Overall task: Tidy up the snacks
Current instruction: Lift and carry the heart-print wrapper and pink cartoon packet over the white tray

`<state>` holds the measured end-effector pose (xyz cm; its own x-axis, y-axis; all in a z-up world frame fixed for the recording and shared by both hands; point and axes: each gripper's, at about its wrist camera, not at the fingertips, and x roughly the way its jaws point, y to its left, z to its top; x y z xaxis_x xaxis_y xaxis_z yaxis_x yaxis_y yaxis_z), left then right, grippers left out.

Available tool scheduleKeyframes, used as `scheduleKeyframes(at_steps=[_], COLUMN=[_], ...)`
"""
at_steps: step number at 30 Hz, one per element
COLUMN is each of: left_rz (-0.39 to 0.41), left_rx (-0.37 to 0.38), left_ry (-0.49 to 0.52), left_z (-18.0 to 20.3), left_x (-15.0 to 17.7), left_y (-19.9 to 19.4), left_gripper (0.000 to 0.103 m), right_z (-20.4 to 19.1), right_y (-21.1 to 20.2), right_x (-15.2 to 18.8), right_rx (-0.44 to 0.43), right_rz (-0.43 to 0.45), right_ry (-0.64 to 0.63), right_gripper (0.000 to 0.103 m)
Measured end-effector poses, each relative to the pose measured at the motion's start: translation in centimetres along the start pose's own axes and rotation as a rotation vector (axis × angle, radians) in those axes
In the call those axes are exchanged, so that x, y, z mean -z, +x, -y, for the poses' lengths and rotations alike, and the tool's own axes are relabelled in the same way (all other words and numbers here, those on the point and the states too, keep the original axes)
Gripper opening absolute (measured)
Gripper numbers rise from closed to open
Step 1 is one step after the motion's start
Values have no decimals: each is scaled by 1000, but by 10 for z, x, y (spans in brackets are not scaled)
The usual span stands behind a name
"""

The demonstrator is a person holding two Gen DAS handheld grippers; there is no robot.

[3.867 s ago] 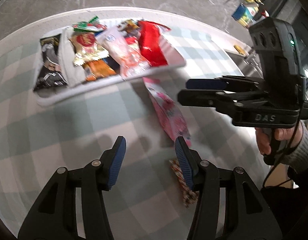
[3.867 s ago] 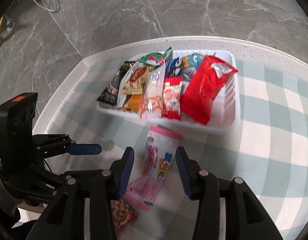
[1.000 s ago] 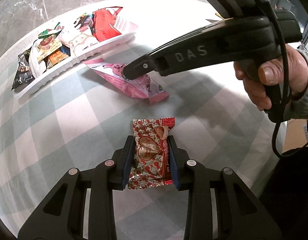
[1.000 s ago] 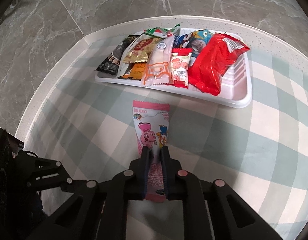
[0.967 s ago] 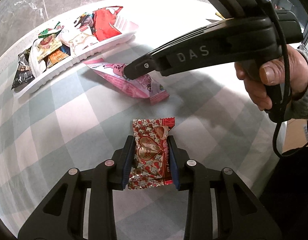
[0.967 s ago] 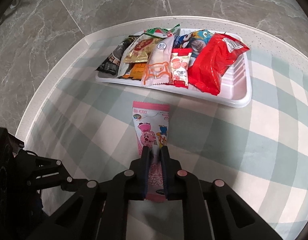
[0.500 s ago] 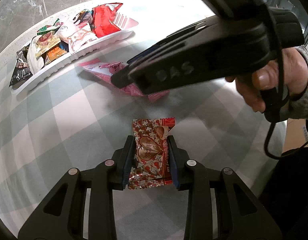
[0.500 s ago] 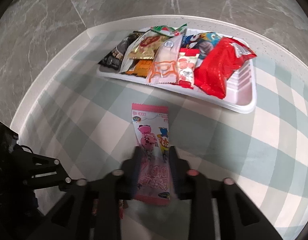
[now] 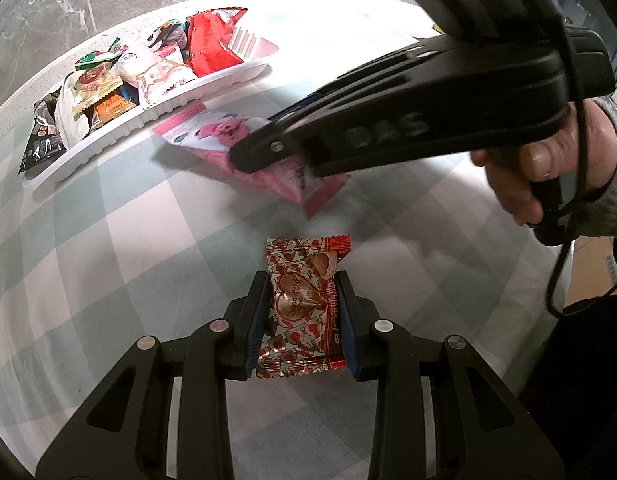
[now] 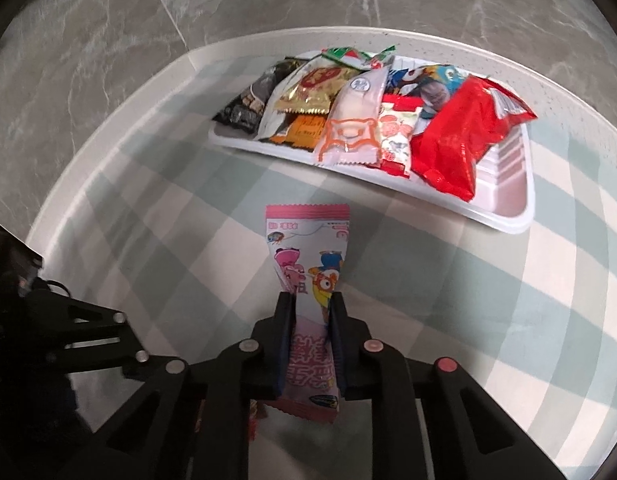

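Red-and-gold foil candy packet (image 9: 304, 304) sits pinched in the left claw (image 9: 302, 312) above the checked counter (image 9: 108, 240). Beyond it the right claw (image 10: 310, 340) is clamped on a pink snack pouch (image 10: 308, 248), just short of the white tray (image 10: 504, 196) of snacks.

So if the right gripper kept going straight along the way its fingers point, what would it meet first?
Most likely the checked tablecloth, since the right gripper, shut on the pink cartoon-printed snack packet, tilts steeply down. The white plastic tray of snacks lies further ahead; depth is unclear.
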<state>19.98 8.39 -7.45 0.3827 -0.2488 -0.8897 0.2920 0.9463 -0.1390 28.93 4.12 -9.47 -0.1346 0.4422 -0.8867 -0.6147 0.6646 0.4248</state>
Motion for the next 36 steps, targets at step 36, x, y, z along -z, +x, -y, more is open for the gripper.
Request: scheduleKeyframes(at_steps=[36], left_rz=[148], left_rx=[-22], left_ry=[-153], left_z=[-78], left_x=[-44], left_y=[-53], left_gripper=[30], right_z=[35], right_y=[-58], right_x=[-5], right_rx=[-88], right_rz=[154], right_ry=[205], right_gripper=[19])
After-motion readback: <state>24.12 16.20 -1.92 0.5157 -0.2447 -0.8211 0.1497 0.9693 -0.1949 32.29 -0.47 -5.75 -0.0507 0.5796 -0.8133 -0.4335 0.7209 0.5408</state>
